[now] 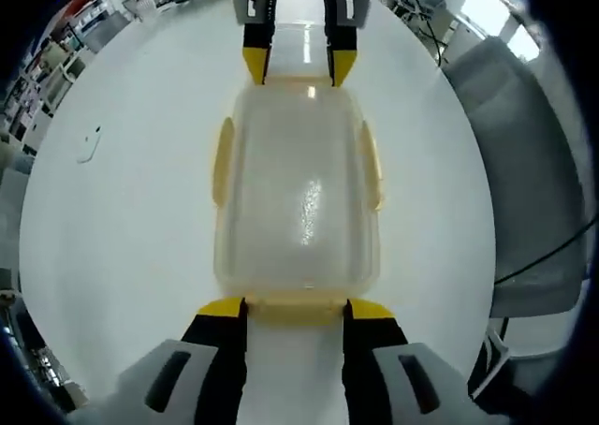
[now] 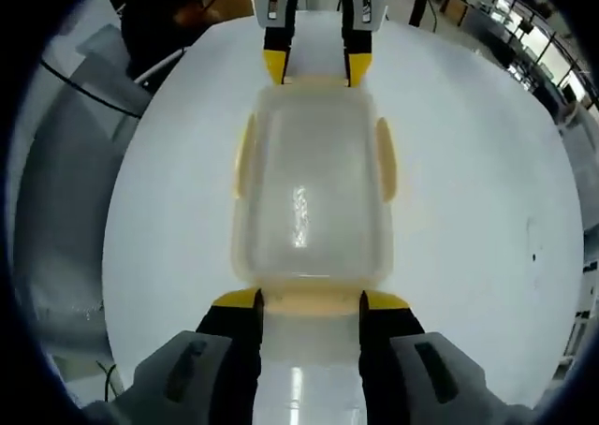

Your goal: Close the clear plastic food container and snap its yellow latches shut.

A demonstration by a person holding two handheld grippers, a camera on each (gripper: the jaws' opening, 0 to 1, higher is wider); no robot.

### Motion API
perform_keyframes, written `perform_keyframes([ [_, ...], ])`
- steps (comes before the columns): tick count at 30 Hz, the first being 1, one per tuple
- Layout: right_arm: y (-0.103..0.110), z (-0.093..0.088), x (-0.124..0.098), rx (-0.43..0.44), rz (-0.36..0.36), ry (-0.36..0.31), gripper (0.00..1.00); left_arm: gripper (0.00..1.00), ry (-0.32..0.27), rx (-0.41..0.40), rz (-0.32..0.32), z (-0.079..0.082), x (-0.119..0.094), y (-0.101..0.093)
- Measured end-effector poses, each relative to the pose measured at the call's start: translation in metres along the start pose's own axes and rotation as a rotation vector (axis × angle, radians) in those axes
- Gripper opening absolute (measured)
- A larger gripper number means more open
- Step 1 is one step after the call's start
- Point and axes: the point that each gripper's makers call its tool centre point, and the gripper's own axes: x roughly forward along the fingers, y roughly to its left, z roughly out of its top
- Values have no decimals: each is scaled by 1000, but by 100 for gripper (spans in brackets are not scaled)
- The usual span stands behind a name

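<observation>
Left claw [image 1: 296, 305] | container [image 1: 298, 200] lengthwise between both claws

The container [image 1: 298, 200] is being seen resting on the surface [image 1: 131, 219], lid on top. The left tool [image 1: 295, 315] is being held at one short end, jaws either side of that end's latch [image 1: 295, 305]. The right tool [image 2: 310, 305] is being held at the opposite end, facing it. A side latch [image 2: 387, 158] is being seen on each long side. A chair [image 1: 529, 163] is standing beside the surface.
</observation>
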Motion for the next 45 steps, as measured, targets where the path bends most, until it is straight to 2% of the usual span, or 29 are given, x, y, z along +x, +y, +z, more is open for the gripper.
perform_keyframes([
  [2, 3, 2, -10, -9, 0, -11, 37, 33, -19, -22, -12, 4, -9, -7],
  [4, 1, 6, -17, -12, -9, -25, 37, 33, -18, -6, 11, 6, -14, -8],
  [12, 13, 2, -46, -25, -33, -32, 37, 33, -30, -4, 34, 23, -33, -20],
  [16, 16, -7, -59, -27, -47, -27, 37, 33, -40, -1, 39, 38, -42, -24],
  [27, 22, -31, -80, -17, -57, -51, 37, 33, -56, 0, 18, 73, -47, -32],
  [33, 21, -56, -92, -13, -72, -51, 37, 33, -58, 12, 24, 101, -45, -30],
  [37, 19, -76, -98, -13, -80, -40, 37, 33, -87, 5, 14, 120, -39, -28],
  [45, 16, -113, -102, 8, -77, -40, 37, 33, -78, 25, 11, 154, -24, -19],
])
